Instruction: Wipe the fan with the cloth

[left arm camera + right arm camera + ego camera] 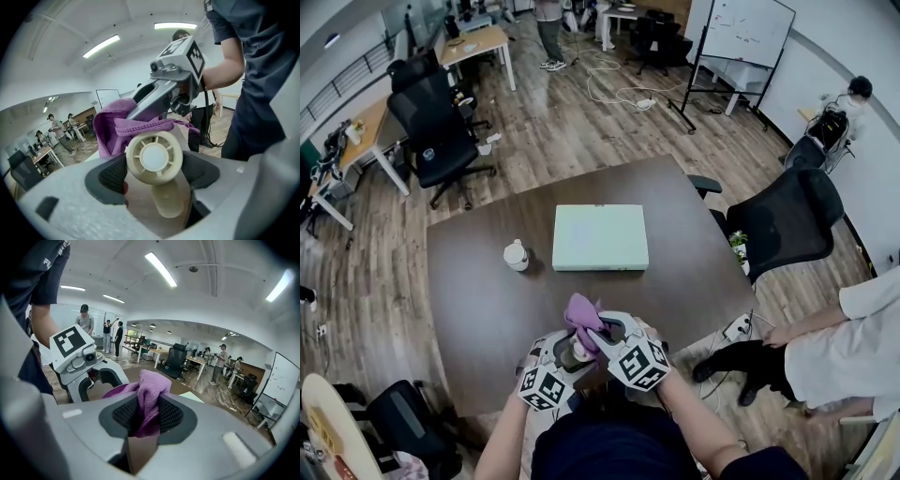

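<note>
A small cream hand-held fan (154,158) sits between the dark pads of my left gripper (157,171), round head facing the camera and handle (171,199) hanging below. The jaws are shut on it. My right gripper (147,413) is shut on a purple cloth (151,392), which bunches up out of its jaws. In the left gripper view the cloth (117,129) drapes just behind the fan's head, touching its top edge, with the right gripper (173,79) above it. In the head view both grippers meet over the table's near edge, left gripper (572,354), right gripper (592,336), cloth (581,312) on top.
On the dark brown table (478,309) lie a pale green flat box (600,237) in the middle and a small white object (516,255) to its left. A black office chair (783,220) stands at the table's right, and a person in white (853,347) sits lower right.
</note>
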Action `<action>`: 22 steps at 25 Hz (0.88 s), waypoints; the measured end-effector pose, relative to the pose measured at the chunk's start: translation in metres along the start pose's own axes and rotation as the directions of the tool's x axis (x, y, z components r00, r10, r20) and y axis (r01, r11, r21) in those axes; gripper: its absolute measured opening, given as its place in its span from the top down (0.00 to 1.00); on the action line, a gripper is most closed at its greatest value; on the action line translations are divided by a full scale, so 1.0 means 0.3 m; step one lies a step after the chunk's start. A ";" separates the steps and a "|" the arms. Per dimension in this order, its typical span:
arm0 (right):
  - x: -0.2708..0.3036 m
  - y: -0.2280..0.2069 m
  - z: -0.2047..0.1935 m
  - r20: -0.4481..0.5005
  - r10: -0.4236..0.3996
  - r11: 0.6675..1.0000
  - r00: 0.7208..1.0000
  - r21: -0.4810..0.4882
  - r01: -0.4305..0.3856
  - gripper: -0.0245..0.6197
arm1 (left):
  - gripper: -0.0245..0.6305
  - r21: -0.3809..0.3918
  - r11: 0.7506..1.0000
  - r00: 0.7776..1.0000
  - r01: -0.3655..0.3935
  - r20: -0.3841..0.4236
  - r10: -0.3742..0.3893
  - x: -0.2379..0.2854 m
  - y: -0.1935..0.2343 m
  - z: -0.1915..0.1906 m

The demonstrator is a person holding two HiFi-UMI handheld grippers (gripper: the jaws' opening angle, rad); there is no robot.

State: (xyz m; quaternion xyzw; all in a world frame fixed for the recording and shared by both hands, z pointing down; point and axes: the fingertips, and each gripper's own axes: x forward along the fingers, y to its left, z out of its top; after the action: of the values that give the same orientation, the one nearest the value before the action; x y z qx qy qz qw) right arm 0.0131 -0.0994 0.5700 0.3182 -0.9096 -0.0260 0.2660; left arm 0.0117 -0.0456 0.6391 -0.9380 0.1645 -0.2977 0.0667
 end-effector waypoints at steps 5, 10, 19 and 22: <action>0.005 -0.010 0.006 0.025 0.009 0.997 1.000 0.071 -0.011 0.80 | 0.40 -0.054 0.999 0.998 0.007 0.060 -0.004 -0.039 0.003 0.030; -0.007 -0.020 -0.002 0.057 0.001 0.985 0.998 0.174 -0.011 0.80 | 0.40 -0.136 0.991 0.991 0.004 0.133 0.015 -0.073 0.021 0.062; -0.036 -0.004 0.018 0.120 0.000 0.963 0.993 0.268 -0.033 0.80 | 0.40 -0.314 0.949 0.958 0.035 0.281 0.058 -0.136 0.063 0.143; -0.044 0.011 0.012 0.140 0.011 0.954 0.990 0.295 -0.052 0.80 | 0.40 -0.382 0.922 0.942 0.053 0.325 0.080 -0.151 0.066 0.147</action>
State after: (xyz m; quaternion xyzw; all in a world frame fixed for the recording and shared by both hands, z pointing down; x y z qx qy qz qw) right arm 0.0180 -0.0893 0.5613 0.3376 -0.9241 0.0939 0.1524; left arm -0.0028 -0.0471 0.5744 -0.9683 0.2126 -0.0956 -0.0902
